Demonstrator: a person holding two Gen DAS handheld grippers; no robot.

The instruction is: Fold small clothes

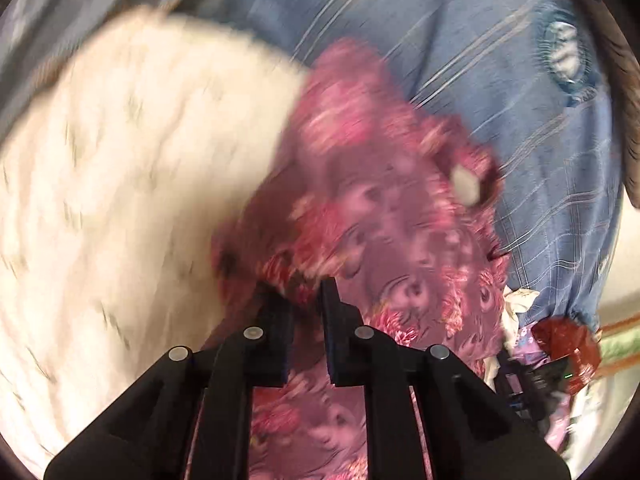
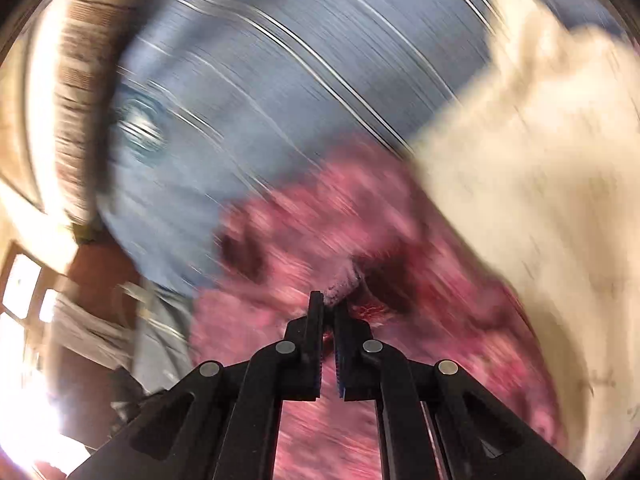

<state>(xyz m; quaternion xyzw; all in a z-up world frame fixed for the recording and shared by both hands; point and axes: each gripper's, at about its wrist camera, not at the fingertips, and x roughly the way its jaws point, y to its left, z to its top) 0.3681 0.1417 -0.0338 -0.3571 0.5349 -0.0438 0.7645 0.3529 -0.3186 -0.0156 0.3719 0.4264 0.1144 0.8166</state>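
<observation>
I have both the left claw [image 1: 306, 296] and right claw [image 2: 328, 304] pinching the pink floral garment [image 1: 372, 216]; mid-fold, next I must align its edges.

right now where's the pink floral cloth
The pink floral cloth fills the centre of both wrist views, lying on the blue striped sheet beside the cream fabric.

It looked like a home, likely a bedroom: a blue checked bedsheet [image 1: 460, 40] covered the surface, clothes lay heaped on it, and the right wrist view caught sunlit windows [image 2: 24, 284] and a hanging cloth [image 2: 92, 328].
</observation>
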